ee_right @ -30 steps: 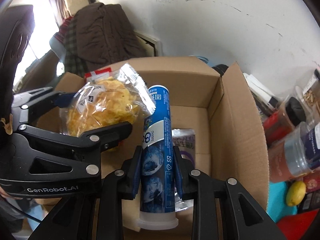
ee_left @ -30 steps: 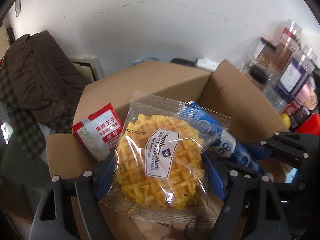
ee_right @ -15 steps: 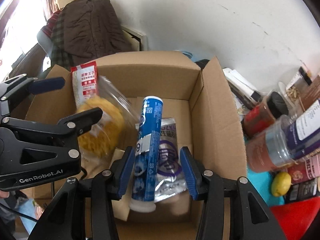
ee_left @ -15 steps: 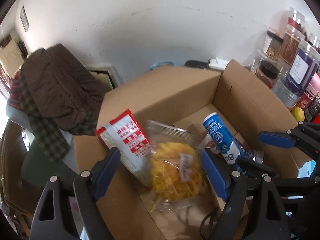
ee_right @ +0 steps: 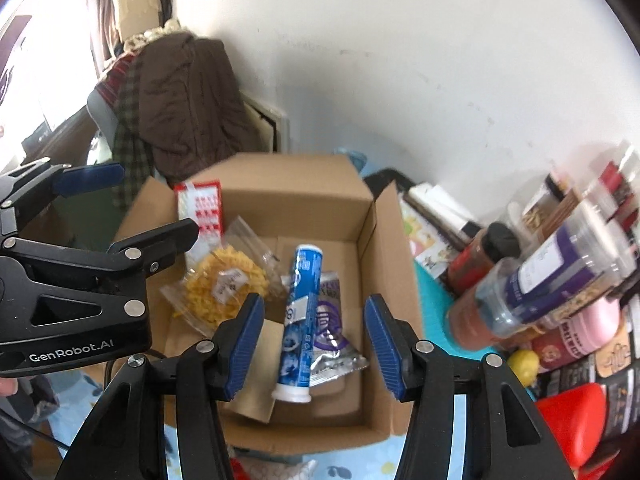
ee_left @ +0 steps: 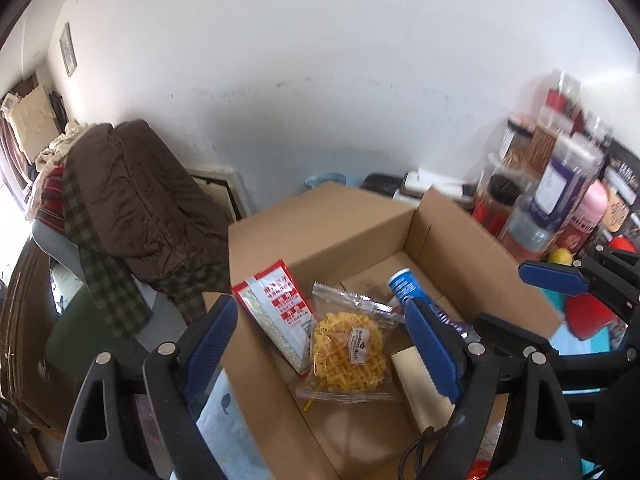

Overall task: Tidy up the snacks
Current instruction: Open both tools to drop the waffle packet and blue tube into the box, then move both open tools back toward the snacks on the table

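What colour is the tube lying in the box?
Blue with a white cap, clearest in the right wrist view.

**Blue-clothed table carrying box and jars**

A cardboard box (ee_right: 304, 184) is sitting on the light-blue patterned tablecloth (ee_right: 430, 300). Beside it, blurred jars (ee_right: 560, 280), seemingly spice containers, and 1 lemon (ee_right: 522, 364) are crowding the cloth.
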`<state>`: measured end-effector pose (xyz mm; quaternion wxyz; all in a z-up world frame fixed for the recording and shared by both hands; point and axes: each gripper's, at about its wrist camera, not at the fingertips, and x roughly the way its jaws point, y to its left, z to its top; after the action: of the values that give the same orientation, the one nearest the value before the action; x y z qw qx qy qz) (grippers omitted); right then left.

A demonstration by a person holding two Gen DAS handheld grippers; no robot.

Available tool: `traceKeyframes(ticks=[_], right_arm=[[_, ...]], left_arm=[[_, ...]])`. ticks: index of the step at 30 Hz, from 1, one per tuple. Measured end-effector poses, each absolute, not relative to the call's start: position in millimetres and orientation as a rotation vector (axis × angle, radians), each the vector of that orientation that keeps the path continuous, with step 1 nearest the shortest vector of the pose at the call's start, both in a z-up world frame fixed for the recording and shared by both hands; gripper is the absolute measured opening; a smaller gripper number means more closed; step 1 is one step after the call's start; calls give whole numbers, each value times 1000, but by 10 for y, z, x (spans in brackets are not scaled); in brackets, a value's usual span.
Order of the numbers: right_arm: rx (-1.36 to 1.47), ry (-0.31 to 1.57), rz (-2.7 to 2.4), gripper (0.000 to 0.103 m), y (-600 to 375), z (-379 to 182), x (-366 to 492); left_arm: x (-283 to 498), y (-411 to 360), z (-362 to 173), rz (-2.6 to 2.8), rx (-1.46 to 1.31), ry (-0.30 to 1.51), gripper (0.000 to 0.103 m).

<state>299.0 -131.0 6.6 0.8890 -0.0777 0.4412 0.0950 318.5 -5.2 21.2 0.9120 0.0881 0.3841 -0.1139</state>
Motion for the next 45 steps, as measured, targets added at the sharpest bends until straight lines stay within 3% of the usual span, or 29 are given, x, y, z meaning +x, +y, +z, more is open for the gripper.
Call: traceKeyframes(ticks=[17, 21, 24, 33, 45], right_arm=[[-133, 650, 173, 59, -1272, 1041, 2121], [-117, 594, 173, 65, -1296, 1211, 1899], [-108, 559, 173, 68, -1301, 1298, 1705], [-89, 502, 157, 75, -1308, 1224, 1104], [-44, 506, 148, 75, -1281, 882, 486]], left_arm=[[2241, 277, 1140, -269, 127, 563, 87], [1988, 342, 1301, -285, 116, 510, 87], [1827, 379, 1360, -297, 110, 482, 96], [1288, 446, 1305, -364, 117, 427, 99], [797, 430, 1013, -493, 159, 447, 99]])
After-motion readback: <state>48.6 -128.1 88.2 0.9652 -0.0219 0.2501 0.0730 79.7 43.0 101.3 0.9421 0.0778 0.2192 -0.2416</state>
